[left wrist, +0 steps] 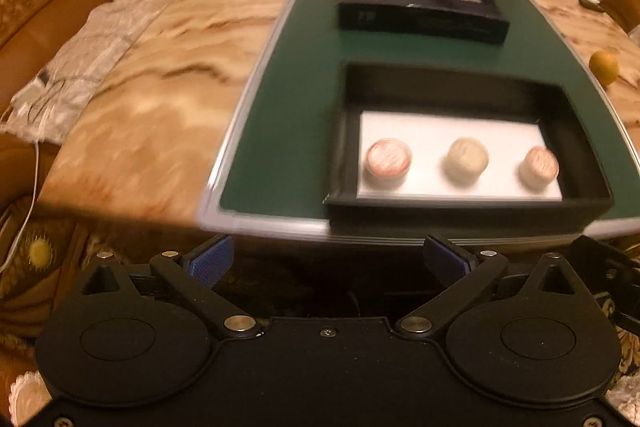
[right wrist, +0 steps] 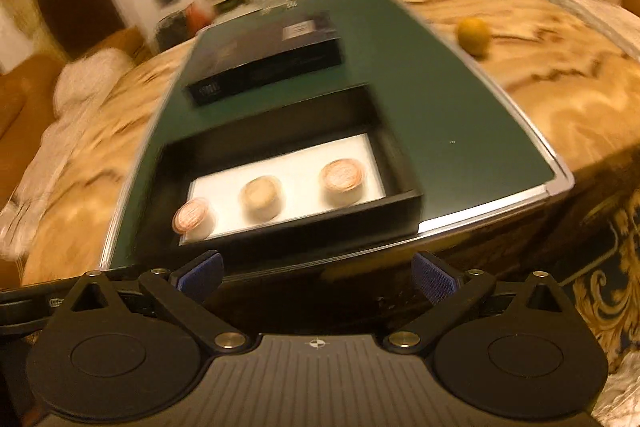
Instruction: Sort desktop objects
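Marble-patterned tabletop [left wrist: 160, 75] carries one flat green mat [left wrist: 288, 107]. On it, ahead of both released claws, left claw [left wrist: 328, 261] and right claw [right wrist: 316, 273], sits one rectangular black tray [left wrist: 472, 215] holding three round capped jars [left wrist: 467, 159]; beyond lies one dark closed box [left wrist: 420, 7]. One yellow round fruit [right wrist: 474, 35] rests right of the mat.

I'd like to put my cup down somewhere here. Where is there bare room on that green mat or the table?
The green mat is bare between the open black tray and its metal edge, short of the orange. The marble table is bare left of the mat. Crowded: the tray's white floor with three round pieces, and the dark box behind.
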